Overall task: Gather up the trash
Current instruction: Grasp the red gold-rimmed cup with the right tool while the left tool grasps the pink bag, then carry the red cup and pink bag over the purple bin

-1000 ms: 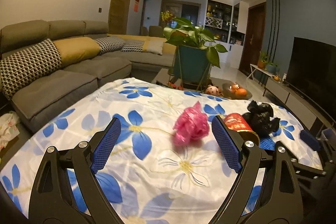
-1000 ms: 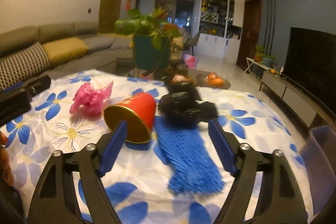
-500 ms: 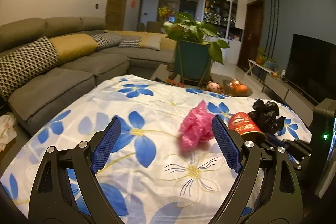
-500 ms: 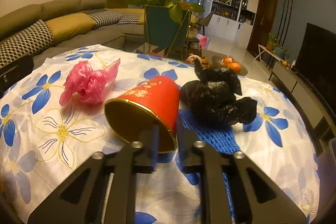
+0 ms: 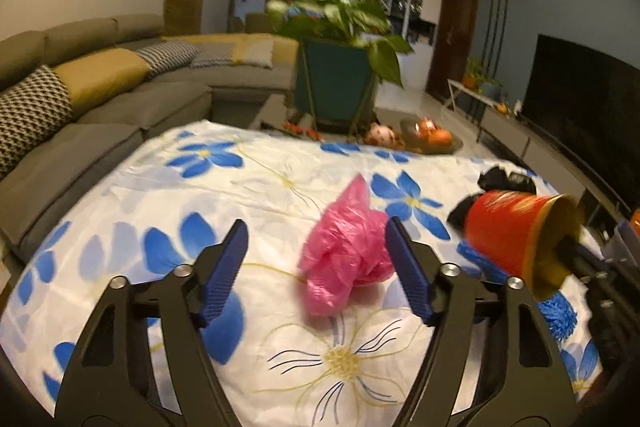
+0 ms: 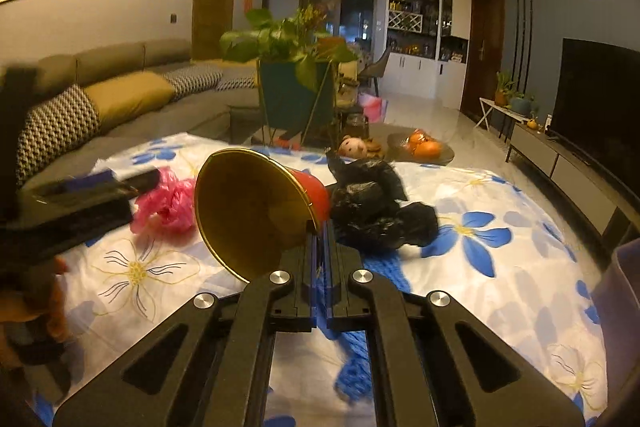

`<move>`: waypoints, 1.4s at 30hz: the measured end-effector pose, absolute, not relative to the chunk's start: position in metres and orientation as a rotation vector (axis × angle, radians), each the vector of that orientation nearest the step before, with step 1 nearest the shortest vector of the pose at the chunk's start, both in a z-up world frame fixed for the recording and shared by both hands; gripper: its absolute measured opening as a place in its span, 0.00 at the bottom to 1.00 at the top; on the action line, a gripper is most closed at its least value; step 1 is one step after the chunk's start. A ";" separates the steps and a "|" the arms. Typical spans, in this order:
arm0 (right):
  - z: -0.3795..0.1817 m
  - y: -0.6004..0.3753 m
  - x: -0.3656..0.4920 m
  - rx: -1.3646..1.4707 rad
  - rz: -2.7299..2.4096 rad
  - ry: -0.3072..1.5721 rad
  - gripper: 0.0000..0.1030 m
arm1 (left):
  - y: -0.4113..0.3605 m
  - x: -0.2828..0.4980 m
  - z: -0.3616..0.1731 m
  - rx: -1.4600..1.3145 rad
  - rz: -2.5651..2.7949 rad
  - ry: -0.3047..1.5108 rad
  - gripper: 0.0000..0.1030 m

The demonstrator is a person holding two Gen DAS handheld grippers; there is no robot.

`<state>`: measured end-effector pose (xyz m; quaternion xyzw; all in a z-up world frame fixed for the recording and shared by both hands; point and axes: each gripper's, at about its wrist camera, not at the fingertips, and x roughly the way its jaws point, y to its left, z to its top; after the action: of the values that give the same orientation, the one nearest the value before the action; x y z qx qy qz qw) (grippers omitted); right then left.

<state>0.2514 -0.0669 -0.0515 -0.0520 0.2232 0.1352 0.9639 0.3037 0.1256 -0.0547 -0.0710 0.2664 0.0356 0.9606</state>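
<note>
The right gripper (image 6: 319, 227) is pinched tight on the rim of the red paper cup (image 6: 256, 211). One finger looks to be inside the cup and one outside, so the thin wall is caught between them. The cup hangs on its side with its gold mouth facing the camera. Holding it by the rim is a good way to lift it, because the cup is too wide and soft to squeeze around. I can see into the cup, and it looks empty.

The left gripper (image 5: 316, 259) is part open, and its jaws have just been closing. The pink plastic bag (image 5: 346, 259) sits between the blue pads, right up against the right-hand pad (image 5: 408, 271). The other pad is not on it yet, so the bag is not held. The bag lies crumpled on the flowered cloth (image 5: 200, 195). It is soft, so it will squash when the jaws close.

Just behind the cup lies a crumpled black plastic bag (image 6: 376, 207). Under it is a fuzzy blue cloth (image 6: 356, 355). Both lie on the flowered cloth, waiting.

At the far right edge there is a grey bin (image 6: 620, 299). I cannot see inside it. It may be where the trash goes.

Past the flowered cloth, a dark plate (image 6: 420, 151) holds oranges. A green pot (image 6: 296, 103) holds a leafy plant.
</note>
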 end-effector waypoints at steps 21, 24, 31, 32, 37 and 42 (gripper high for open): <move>-0.026 -0.131 0.185 -0.051 0.213 0.366 0.03 | 0.085 0.263 -0.036 -0.136 -0.026 0.515 0.23; -0.022 -0.144 0.171 -0.045 0.192 0.348 0.03 | 0.059 0.236 -0.021 -0.090 -0.017 0.477 0.23; -0.016 -0.178 0.139 -0.017 0.134 0.331 0.03 | 0.016 0.200 -0.006 -0.066 -0.047 0.432 0.23; -0.015 -0.181 0.135 -0.015 0.128 0.330 0.03 | 0.013 0.198 -0.006 -0.067 -0.055 0.431 0.23; -0.011 -0.204 0.115 -0.002 0.092 0.316 0.03 | -0.015 0.186 -0.002 -0.056 -0.100 0.420 0.23; -0.008 -0.223 0.103 0.013 0.070 0.301 0.03 | -0.040 0.180 0.002 -0.042 -0.136 0.412 0.23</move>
<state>0.1025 -0.2232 -0.0083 0.0065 0.1499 0.0349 0.9881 0.1804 -0.0404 0.0017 -0.0208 0.2045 -0.0674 0.9763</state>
